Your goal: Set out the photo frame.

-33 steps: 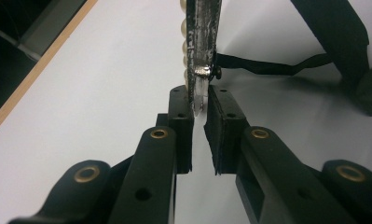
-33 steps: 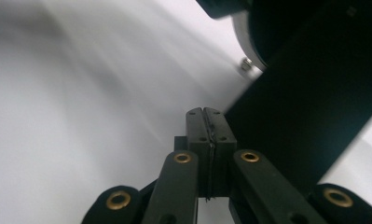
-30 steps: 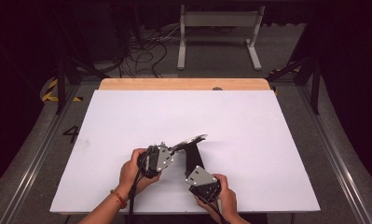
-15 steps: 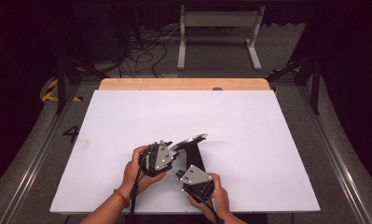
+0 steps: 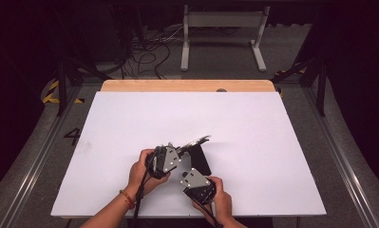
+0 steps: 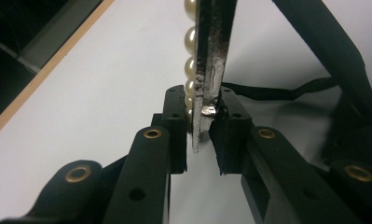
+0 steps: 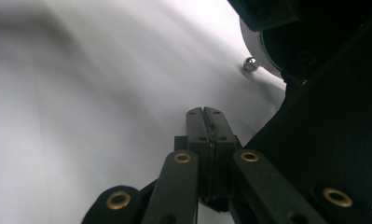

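A slim metal hair clip point(image 6: 210, 60) with a row of pearls point(image 6: 191, 42) along one side stands between the jaws of my left gripper point(image 6: 203, 123). Those jaws have just been closing and their pads press on the clip's lower end. In the high view the clip point(image 5: 198, 140) sticks out up and to the right from the left gripper point(image 5: 183, 148). My right gripper point(image 7: 204, 116) is shut with nothing between its fingers; it sits close to the lower right of the left one point(image 5: 189, 171). A flat black item point(image 5: 202, 162) lies on the table beside both grippers.
The white table top point(image 5: 253, 128) stretches wide to the back, left and right of the hands. Its wooden far edge point(image 5: 187, 85) borders a dark floor with cables and a metal stand. A black strap point(image 6: 286, 91) trails behind the clip.
The right gripper has edged slightly left, closer to the left one. The clip stays in the left gripper at the same spot.
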A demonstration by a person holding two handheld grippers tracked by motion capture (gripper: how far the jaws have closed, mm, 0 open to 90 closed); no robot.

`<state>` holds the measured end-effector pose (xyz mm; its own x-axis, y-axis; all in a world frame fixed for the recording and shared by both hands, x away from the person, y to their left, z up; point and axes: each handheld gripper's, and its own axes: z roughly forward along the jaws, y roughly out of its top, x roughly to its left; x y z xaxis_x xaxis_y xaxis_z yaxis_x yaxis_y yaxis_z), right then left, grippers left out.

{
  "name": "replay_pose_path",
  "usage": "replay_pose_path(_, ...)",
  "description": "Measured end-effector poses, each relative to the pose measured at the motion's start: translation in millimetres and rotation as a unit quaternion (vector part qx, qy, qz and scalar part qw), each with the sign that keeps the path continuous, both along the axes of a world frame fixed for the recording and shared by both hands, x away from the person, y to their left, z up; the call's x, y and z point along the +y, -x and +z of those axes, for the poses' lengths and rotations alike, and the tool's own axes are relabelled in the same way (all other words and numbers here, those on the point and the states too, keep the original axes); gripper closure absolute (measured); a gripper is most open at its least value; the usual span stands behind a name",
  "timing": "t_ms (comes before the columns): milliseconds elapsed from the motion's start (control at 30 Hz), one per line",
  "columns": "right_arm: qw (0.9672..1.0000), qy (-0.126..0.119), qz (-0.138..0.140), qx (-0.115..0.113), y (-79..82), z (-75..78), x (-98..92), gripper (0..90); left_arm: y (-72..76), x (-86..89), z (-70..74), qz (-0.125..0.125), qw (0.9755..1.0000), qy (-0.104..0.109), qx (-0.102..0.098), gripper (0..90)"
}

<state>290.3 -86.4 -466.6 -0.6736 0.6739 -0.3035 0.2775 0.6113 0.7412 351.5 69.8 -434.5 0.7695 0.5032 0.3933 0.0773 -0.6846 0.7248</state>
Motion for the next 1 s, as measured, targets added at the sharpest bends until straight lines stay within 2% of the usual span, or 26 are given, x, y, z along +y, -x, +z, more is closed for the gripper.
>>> replay_pose_path(133, 1.0, 0.001, -0.004, 0.003, -2.1, 0.9, -4.9, 90.0, 1.0, -3.9, 0.7, 0.0, 0.9999, -0.01, -0.009, 77.9)
replay_pose_path(200, 1.0, -0.002, -0.002, 0.008, -2.8, 1.8, -8.8, 90.0, 0.1, -3.3, 1.5, 0.0, 1.0, 0.0, 0.007, 79.5)
replay_pose_path(633, 0.9997, -0.009, -0.012, 0.017, -6.8, 3.2, -31.4, 90.0, 6.3, -8.8, 1.3, -0.002, 0.9999, 0.002, 0.011, 79.5)
replay_pose_path(1000, 0.9994, -0.017, -0.016, 0.026, -12.2, 7.1, -55.2, 90.0, 10.9, -17.3, 2.6, -0.014, 0.9998, 0.005, 0.014, 79.2)
